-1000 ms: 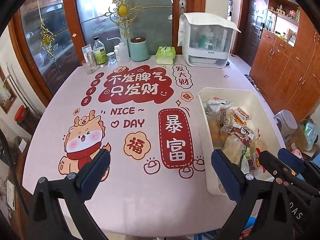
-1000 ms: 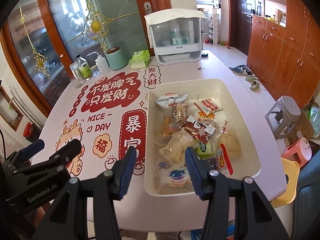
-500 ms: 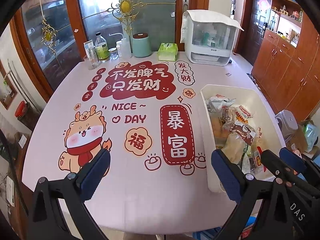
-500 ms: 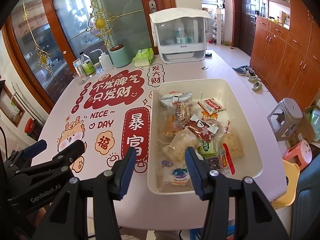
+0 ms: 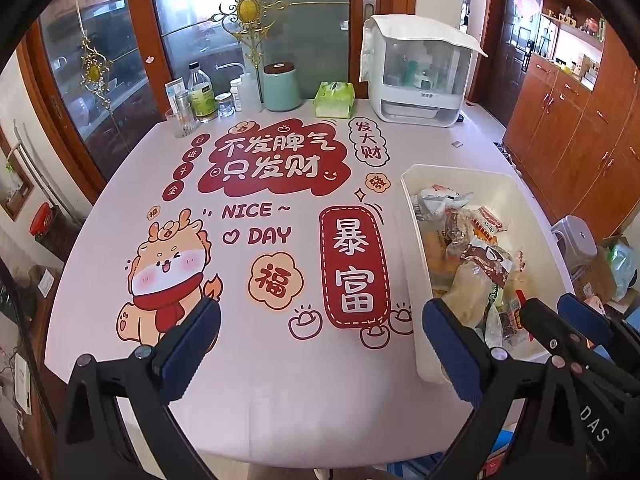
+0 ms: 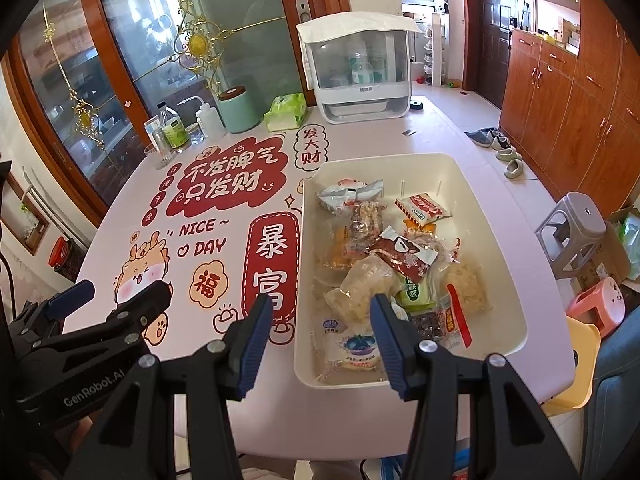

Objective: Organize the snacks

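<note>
Both hand-held grippers hover over the near edge of the bench (image 5: 280,392), jaws apart and empty: left hand-held gripper (image 5: 320,344), right hand-held gripper (image 6: 320,336). Toward the right edge sits a white bin (image 6: 496,240), loose snacks (image 6: 384,256) piled inside. Bottles (image 5: 200,92) and a tissue pack (image 5: 334,100) line the far edge.

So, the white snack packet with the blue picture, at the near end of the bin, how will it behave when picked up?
The packet looks like soft film, so it will probably sag and crinkle. It seems light. Its glossy wrap may slip between pads.
</note>
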`<state>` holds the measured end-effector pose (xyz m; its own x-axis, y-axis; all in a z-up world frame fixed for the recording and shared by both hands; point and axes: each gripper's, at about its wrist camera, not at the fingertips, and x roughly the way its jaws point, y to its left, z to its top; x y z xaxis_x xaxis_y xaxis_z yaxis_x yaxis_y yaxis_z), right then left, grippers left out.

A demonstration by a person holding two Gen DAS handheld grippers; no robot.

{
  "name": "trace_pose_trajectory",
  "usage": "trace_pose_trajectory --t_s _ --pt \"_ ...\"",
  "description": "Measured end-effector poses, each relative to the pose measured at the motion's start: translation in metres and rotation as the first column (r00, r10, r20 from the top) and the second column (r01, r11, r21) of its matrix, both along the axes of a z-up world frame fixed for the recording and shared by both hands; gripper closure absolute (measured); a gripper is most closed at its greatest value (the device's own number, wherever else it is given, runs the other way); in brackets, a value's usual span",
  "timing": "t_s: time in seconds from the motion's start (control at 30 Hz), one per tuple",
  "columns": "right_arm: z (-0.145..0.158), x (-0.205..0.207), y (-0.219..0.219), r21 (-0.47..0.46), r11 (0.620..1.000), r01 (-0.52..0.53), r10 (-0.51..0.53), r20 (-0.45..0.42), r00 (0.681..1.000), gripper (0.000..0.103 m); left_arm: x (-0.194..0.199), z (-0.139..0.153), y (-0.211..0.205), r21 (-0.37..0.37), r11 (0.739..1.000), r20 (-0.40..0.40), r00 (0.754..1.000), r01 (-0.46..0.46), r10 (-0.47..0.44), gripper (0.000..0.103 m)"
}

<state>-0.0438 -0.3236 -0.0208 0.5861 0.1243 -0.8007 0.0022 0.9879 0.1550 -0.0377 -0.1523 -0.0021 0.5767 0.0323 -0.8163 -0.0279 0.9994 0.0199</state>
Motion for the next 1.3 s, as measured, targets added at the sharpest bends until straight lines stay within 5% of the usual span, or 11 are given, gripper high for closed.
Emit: trace_pose_trajectory --t_s 1.3 --pt "-0.0034 -0.0004 0.0041 0.008 1.000 0.004 -0.004 -0.009 1.000 0.052 -0.0012 -0.0073 0.0041 -0.005 1.000 -0.021 1.000 0.010 -0.010 0.002"
